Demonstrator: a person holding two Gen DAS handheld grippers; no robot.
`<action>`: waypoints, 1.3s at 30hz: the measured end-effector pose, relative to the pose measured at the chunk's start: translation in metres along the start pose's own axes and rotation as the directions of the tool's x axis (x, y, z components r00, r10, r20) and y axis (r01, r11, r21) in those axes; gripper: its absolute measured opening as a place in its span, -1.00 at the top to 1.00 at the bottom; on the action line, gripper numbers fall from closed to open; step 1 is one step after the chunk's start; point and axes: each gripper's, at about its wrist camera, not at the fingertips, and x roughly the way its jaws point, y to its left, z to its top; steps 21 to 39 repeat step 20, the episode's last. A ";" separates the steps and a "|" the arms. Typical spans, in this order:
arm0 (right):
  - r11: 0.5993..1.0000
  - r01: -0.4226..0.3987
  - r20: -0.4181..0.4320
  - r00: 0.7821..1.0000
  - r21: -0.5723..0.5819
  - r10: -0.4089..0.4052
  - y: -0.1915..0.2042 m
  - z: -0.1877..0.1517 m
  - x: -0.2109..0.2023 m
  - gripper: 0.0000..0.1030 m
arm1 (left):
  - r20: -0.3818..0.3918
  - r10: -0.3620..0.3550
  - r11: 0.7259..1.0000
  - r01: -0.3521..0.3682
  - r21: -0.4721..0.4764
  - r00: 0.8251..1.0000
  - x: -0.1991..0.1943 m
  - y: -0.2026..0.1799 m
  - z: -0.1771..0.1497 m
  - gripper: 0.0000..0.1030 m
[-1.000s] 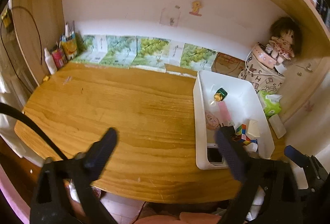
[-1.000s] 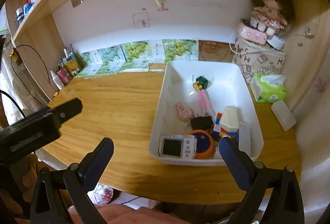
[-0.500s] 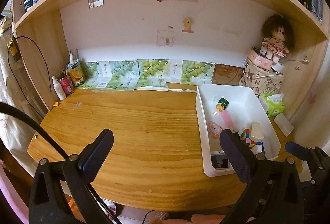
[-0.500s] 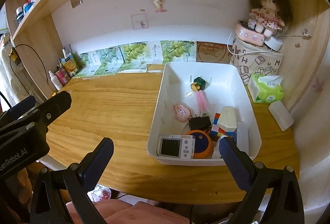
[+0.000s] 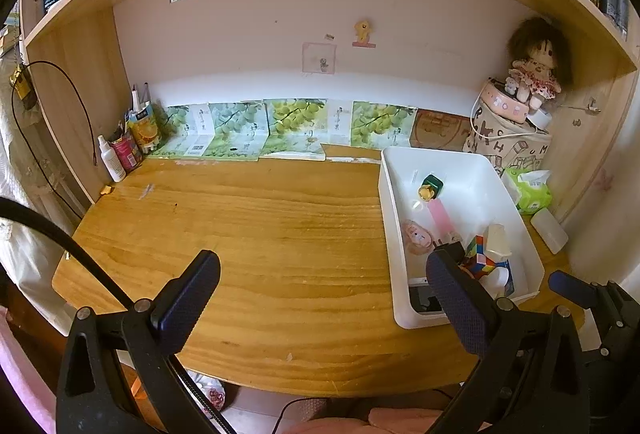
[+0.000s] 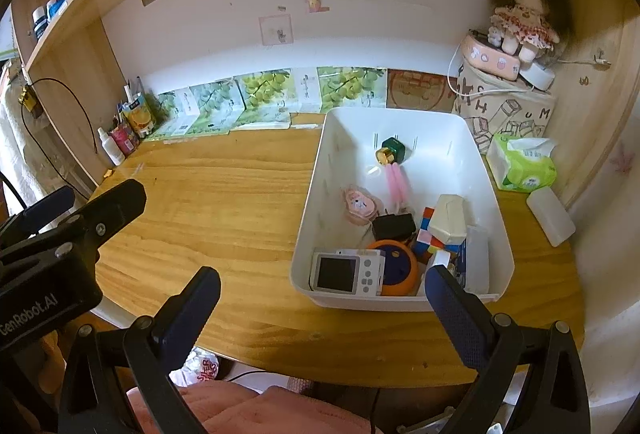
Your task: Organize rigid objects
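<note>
A white bin (image 6: 494,210) (image 5: 390,218) stands on the right side of the wooden desk (image 6: 224,202) (image 5: 280,234). It holds a white camera (image 6: 346,272), an orange round object (image 6: 396,266), a colour cube (image 6: 428,234) (image 5: 480,256), a black block (image 6: 394,226), a pink figure (image 6: 358,204) (image 5: 416,236), a pink tube (image 6: 396,182) and a green bottle (image 6: 394,150) (image 5: 430,186). My left gripper (image 5: 322,298) is open and empty above the desk's front edge. My right gripper (image 6: 320,306) is open and empty, in front of the bin.
A doll (image 6: 520,18) sits on a patterned box (image 6: 508,110) at the back right. A green tissue pack (image 6: 524,164) and a white case (image 6: 550,210) lie right of the bin. Bottles (image 5: 120,154) stand at the back left. Leaflets (image 5: 280,126) lean against the wall.
Both grippers have pulled back and tilted up from the desk, so more of the shelf and wall shows. Both stayed open and empty. Nothing in the bin moved.
</note>
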 end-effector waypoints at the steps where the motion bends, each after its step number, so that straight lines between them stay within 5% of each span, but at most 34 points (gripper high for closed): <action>1: 1.000 -0.001 -0.003 1.000 -0.001 0.001 0.000 0.000 0.000 -0.99 | -0.004 0.001 1.000 -0.001 0.001 1.000 0.000 0.000 0.000 -0.99; 39: 1.000 0.008 -0.034 0.999 0.010 -0.008 -0.002 -0.002 0.007 -0.99 | -0.038 0.002 1.000 -0.001 0.016 0.999 0.007 -0.003 -0.002 -0.99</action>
